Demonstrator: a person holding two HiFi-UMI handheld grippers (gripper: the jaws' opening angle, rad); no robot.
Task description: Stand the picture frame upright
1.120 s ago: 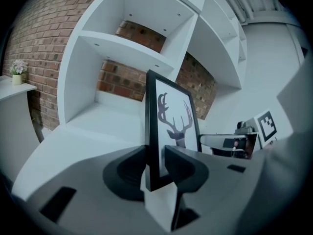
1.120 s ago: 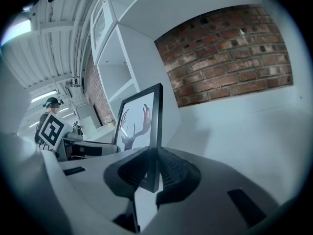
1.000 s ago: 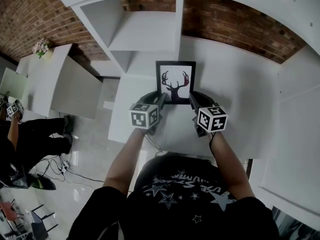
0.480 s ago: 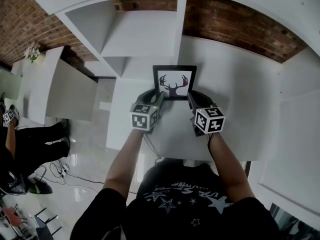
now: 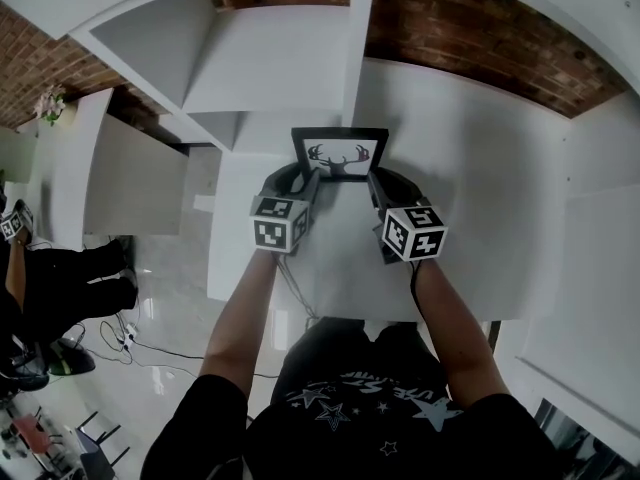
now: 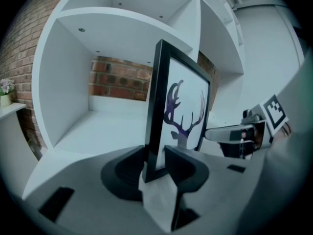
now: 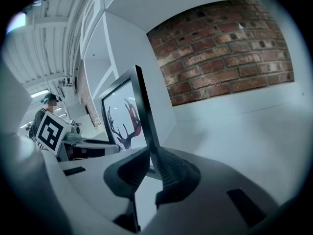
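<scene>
Picture frame (image 5: 340, 155), black w/ an antler print, is near vertical on the white tabletop (image 5: 470, 198), just in front of the open shelf unit (image 5: 280, 68), print facing me. Left gripper (image 6: 156, 166) is clamped on the frame's lower left corner, jaws set wide across the moulding. Right gripper (image 7: 150, 166) is pinched on the thin lower right edge, jaws close together. Can't tell if the bottom rail is touching the table yet; both gripper bodies block that line in the head view. Step in hand, as I read it: seat the frame and let it stand. To do it well I'd lower both sides evenly so the bottom rail lands flat, not on one corner. I see no rear stand or prop in any view, so I'd check for support behind before letting go, and lean it back slightly if it needs to rest. Release one side first, prob. the right since its hold is on the thinner edge, and watch for wobble. Then open the left slowly and pull straight back w/o dragging the corner. Risk: uneven release twists the frame and tips it fwd.
</scene>
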